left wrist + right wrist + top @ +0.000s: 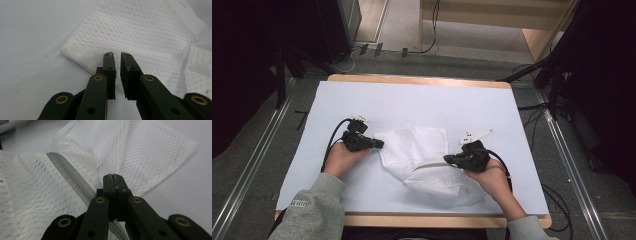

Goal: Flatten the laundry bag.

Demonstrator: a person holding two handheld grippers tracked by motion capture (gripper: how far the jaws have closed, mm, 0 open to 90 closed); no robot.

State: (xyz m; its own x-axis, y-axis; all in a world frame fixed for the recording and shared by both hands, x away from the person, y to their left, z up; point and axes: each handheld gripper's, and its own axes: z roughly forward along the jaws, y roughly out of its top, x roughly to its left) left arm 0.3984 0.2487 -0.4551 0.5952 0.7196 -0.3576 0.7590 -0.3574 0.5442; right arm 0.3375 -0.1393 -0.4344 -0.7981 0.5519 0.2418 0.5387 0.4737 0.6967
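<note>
A: Status on the mesh laundry bag [422, 157]?

B: Lies crumpled mid-counter, nearer the front edge, partly folded over itself. Zipper [72, 182] runs along the fold on the right part. Looks like a folding or flattening job, mid-way at best.

A: Left gripper [379, 143]?

B: At the bag's left edge. Fingers [110, 68] narrow, a thin gap between them, nothing in it as far as I can see. They sit just over the bag's corner [68, 48], not clamped on it.

A: Right gripper [447, 160]?

B: Fingers [115, 185] pressed together at the zipper edge. The high view shows that edge lifted at the tip, so I judge it pinches the mesh there. The cloth itself isn't visible between the tips in the right gripper view.

A: Next move?

B: My read: left needs to open a bit, drop onto the corner and pinch it, then both pull apart to take out the slack. The mesh is thin and limp, so a shallow bite may slip.

A: Anything in the way?

B: White counter [412, 100] is bare around the bag. Only the gripper cables [332, 137] trail on it, behind the left hand [339, 157] and by the right hand [492, 175]. Main obstacle is the bag's own overlapping layers; grabbing two layers at once would lock the fold in.
</note>
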